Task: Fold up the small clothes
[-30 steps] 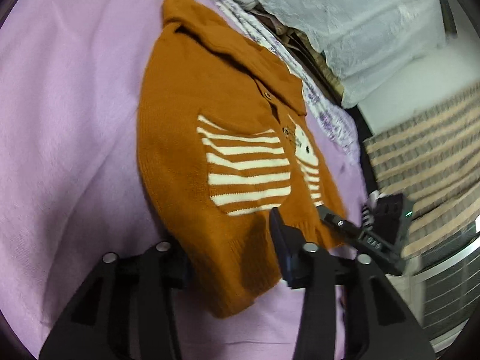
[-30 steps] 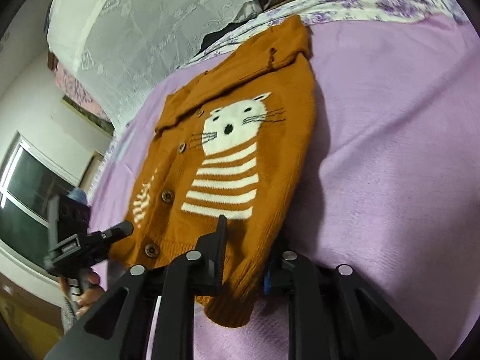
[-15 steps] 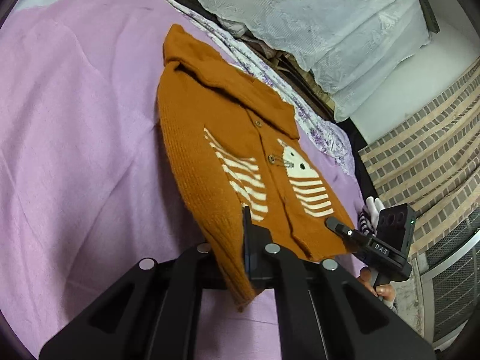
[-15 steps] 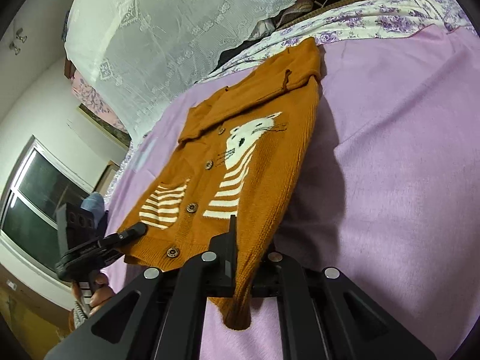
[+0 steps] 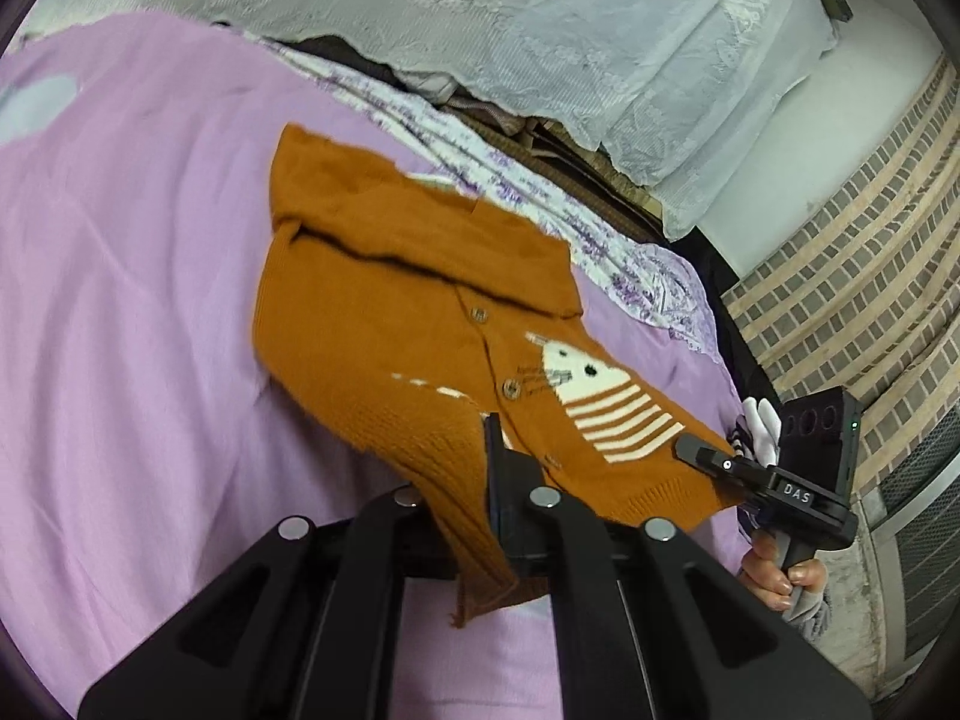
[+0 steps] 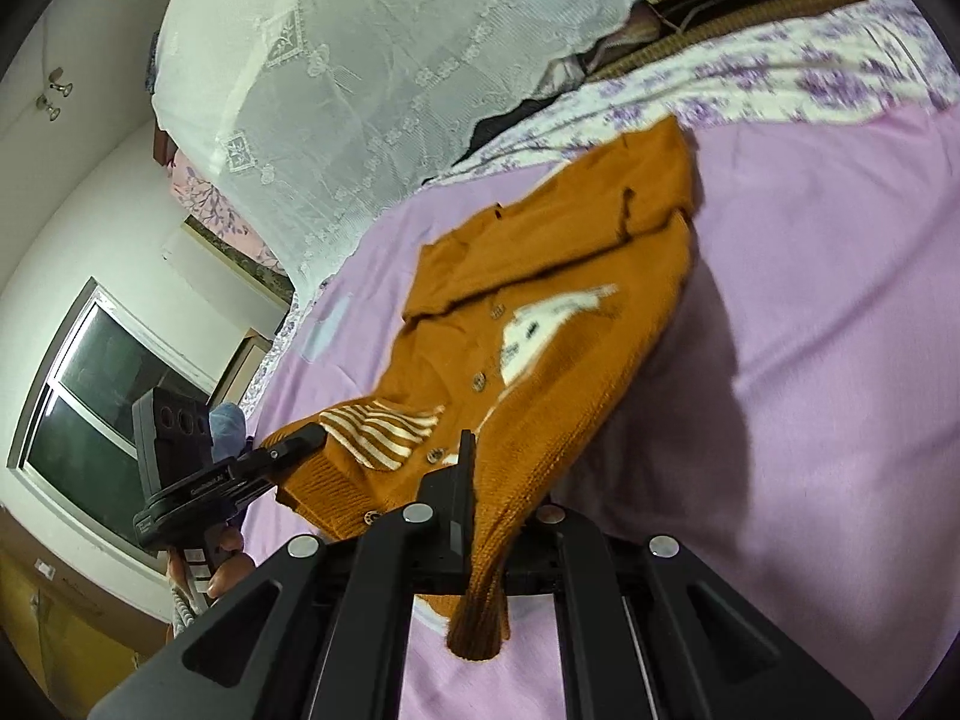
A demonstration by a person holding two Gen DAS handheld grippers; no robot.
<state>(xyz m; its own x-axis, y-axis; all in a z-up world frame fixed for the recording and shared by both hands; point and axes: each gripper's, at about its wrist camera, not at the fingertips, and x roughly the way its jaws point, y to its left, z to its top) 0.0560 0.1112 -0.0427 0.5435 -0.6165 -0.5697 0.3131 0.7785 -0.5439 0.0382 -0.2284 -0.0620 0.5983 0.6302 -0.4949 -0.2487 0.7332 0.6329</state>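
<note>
An orange knitted cardigan (image 5: 384,300) with buttons, a white cat face and white stripes lies on a pink bedspread (image 5: 120,330), its hem lifted off the bed. My left gripper (image 5: 474,516) is shut on the hem's left corner. My right gripper (image 6: 498,516) is shut on the hem's other corner. The cardigan also shows in the right wrist view (image 6: 540,312), hanging between the two grippers. The right gripper shows in the left wrist view (image 5: 720,468); the left gripper shows in the right wrist view (image 6: 294,444).
A floral sheet (image 5: 480,156) and a white lace cover (image 5: 480,18) lie beyond the collar. A brick-pattern wall (image 5: 870,252) is at the right. A window (image 6: 102,396) is at the left of the right wrist view.
Both grippers closed on the hem, then raised it and moved it toward the collar. The lower part of the cardigan now hangs off the bed.
</note>
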